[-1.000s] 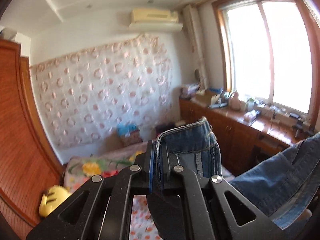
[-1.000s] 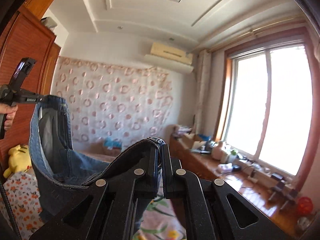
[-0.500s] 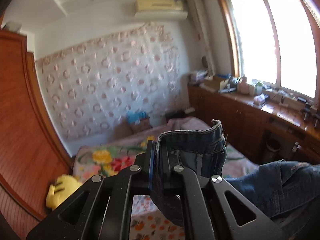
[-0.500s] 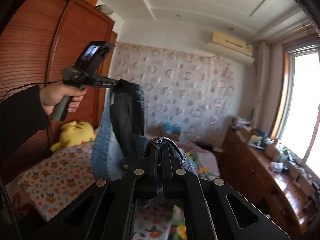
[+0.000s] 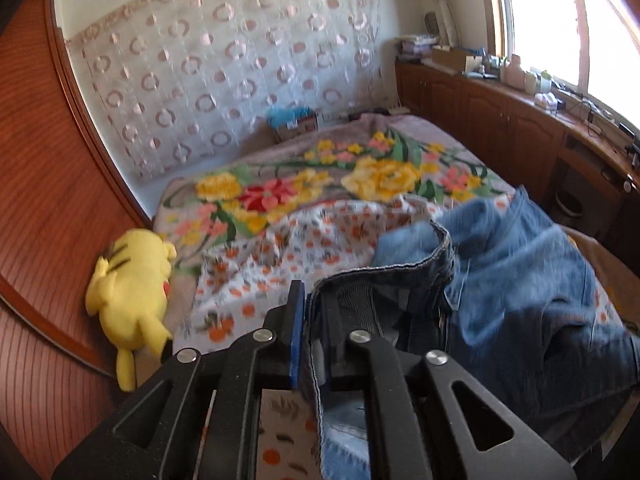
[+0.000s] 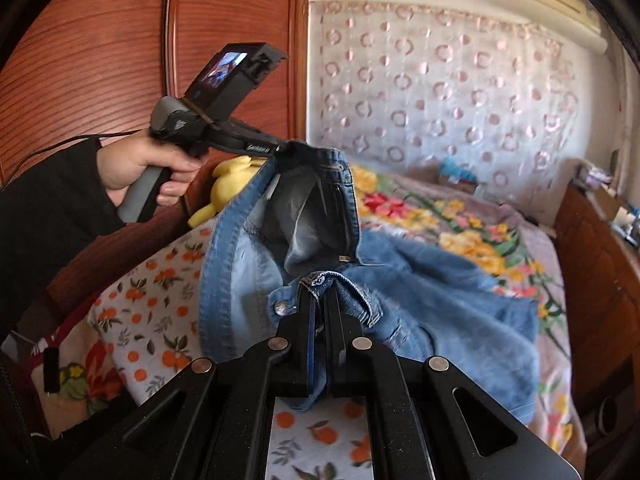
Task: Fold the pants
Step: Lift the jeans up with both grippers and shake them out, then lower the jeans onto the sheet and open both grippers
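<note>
Blue denim pants (image 5: 520, 280) hang by the waistband between my two grippers, and their legs spread over the bed (image 6: 440, 300). My left gripper (image 5: 314, 300) has the waistband hem between its jaws, which are opening. In the right wrist view this left gripper (image 6: 282, 148), held by a hand (image 6: 136, 164), still keeps that corner lifted. My right gripper (image 6: 320, 296) is shut on the other waistband end, beside the metal button (image 6: 280, 307).
The bed has an orange-print sheet (image 5: 260, 272) and a floral blanket (image 5: 380, 176). A yellow plush toy (image 5: 132, 280) lies against the wooden wardrobe (image 5: 40, 200) on the left. Wooden cabinets (image 5: 500, 120) with clutter run under the window on the right.
Both grippers have dropped from up high to just over the bed. The pants' legs now rest on the bedding. The left jaws have parted slightly.
</note>
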{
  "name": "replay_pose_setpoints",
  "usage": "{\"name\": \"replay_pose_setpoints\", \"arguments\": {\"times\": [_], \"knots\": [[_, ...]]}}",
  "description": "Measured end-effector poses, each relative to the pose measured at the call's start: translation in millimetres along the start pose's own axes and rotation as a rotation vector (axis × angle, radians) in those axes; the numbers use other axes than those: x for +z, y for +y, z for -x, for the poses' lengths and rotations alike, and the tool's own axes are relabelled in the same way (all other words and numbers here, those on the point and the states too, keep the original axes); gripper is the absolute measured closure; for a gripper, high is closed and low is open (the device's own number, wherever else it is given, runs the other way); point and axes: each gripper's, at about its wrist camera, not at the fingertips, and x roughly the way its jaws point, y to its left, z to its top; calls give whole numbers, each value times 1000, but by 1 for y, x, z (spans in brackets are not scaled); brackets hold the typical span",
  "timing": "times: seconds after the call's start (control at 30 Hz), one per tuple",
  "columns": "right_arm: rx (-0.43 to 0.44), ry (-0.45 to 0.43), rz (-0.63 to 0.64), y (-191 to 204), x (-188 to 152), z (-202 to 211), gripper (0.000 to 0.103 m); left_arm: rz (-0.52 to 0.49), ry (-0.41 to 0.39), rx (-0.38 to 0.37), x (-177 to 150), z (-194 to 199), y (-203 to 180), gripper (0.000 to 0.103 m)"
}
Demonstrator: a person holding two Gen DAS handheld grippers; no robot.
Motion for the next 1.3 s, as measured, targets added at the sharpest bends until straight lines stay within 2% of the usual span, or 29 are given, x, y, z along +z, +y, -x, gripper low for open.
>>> {"name": "replay_pose_setpoints", "arguments": {"times": [0.03,0.07,0.1,0.17,0.33,0.5,0.67,0.77,0.87,0.93,1.1,1.3], "knots": [[13,9,-6,-1,-2,9,100,-2,14,-10,-12,-1,2,85],[20,12,-9,-18,-2,41,100,-3,26,-22,-26,-2,2,77],[30,18,-18,-27,-8,30,100,2,33,-37,-38,-2,3,67],[45,29,-41,-36,-12,38,100,10,50,-64,-69,-4,1,56],[69,63,-84,-37,-24,41,100,46,80,-91,-126,7,-8,55],[95,86,-111,-32,-34,42,100,77,40,-106,-153,34,-16,55],[55,113,-116,-34,-35,47,96,75,-21,-139,-168,64,-39,55],[30,96,-104,-33,-28,62,93,66,-45,-175,-176,76,-56,55],[10,56,-105,-34,-28,81,75,58,-60,-208,-180,87,-73,55],[-7,28,-110,-36,-33,94,69,49,-65,-199,-183,89,-80,55],[-52,28,-121,-41,-43,104,66,59,-53,-199,-189,85,-85,55],[-107,39,-105,-46,-51,92,63,96,-59,-137,-191,72,-61,54]]}}
